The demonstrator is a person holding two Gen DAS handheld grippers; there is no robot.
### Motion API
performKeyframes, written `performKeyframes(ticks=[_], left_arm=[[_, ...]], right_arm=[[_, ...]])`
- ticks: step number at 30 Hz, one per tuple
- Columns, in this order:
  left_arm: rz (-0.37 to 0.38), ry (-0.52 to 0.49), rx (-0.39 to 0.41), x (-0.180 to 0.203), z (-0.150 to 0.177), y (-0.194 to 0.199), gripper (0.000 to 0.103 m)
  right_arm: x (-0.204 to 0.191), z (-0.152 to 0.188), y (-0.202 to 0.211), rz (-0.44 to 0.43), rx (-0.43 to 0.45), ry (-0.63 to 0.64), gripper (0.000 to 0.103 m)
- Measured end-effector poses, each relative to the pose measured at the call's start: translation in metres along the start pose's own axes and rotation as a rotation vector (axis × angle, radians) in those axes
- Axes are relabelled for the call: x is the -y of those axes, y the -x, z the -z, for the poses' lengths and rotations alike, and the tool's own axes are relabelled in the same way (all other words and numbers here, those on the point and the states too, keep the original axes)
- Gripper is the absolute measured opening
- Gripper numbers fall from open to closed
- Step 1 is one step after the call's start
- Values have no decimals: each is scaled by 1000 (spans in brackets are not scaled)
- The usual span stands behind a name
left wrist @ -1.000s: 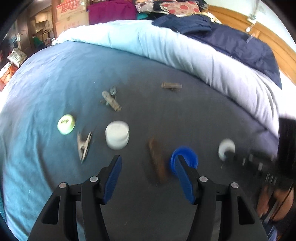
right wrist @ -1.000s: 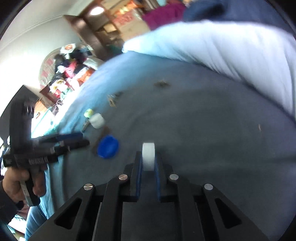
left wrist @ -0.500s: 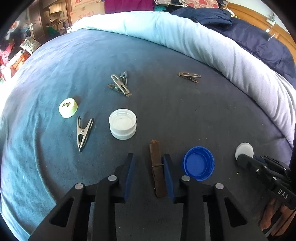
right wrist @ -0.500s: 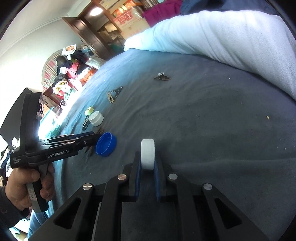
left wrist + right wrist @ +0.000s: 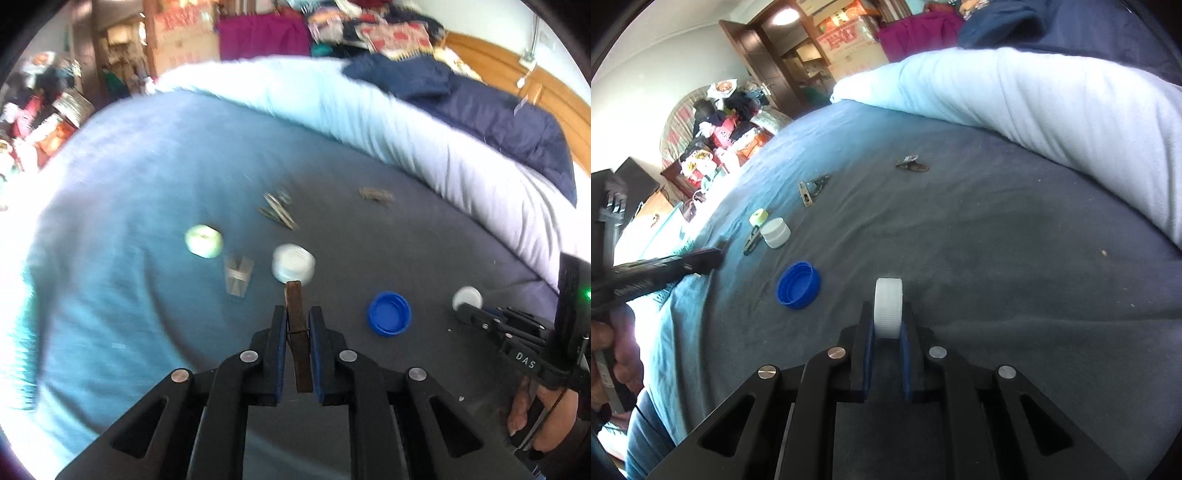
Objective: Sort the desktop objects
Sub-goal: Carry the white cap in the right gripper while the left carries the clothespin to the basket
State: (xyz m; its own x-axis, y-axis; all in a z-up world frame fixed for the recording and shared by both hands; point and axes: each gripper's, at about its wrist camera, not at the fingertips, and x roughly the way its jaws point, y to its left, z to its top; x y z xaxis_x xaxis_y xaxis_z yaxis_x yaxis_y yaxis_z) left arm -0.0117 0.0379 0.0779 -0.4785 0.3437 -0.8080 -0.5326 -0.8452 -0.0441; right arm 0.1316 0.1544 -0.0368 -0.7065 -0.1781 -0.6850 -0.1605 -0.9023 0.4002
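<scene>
Now my left gripper (image 5: pixel 297 326) pinches a brown wooden clothespin (image 5: pixel 298 334); its jaws have just been closing on it, and the blue pads press on both long sides. The pin stands lengthwise between the fingers, with its far end pointing out past the tips, toward the white jar lid (image 5: pixel 293 264). It is dark brown, flat and narrow, with a thin wire around the middle.

My right gripper (image 5: pixel 887 328) is pressed together on a small white bottle cap (image 5: pixel 888 308), held on edge so that the ribbed rim faces the camera (the cap rises a little above the fingertips).

On the bed lie the other things: a blue cap (image 5: pixel 389 313) just beside the held clothespin, open side up; a pale green cap (image 5: pixel 203 240) further away; a metal clip (image 5: pixel 239 276) between the green cap and the jar lid, much blurred; two more clips (image 5: pixel 277 212) behind, and one clip (image 5: pixel 376 195) well apart, near the folded duvet.

The surface is a grey-blue bedsheet (image 5: pixel 997 229), a little wrinkled. A light blue duvet (image 5: pixel 1052 110) is rolled along its far edge, with a navy blanket (image 5: pixel 480 107) behind it. The room is crowded: cardboard boxes (image 5: pixel 846 37), a dark wooden door (image 5: pixel 757 55) and heaps of bags by the wall.
</scene>
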Motion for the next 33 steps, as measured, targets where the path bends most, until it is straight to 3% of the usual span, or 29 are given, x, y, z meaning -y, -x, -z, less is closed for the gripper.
performKeyframes(ticks=[6, 18, 26, 33], left_arm=[[-61, 79, 78, -47, -9, 44, 12], [-133, 173, 230, -130, -7, 120, 12], [-183, 236, 287, -195, -6, 173, 12], [-208, 274, 311, -236, 2, 195, 12]], right_arm=[[-27, -11, 33, -4, 61, 17, 13], [-124, -67, 70, -27, 139, 187, 13], [-191, -105, 79, -77, 164, 285, 13], [-248, -128, 82, -116, 166, 358, 13]])
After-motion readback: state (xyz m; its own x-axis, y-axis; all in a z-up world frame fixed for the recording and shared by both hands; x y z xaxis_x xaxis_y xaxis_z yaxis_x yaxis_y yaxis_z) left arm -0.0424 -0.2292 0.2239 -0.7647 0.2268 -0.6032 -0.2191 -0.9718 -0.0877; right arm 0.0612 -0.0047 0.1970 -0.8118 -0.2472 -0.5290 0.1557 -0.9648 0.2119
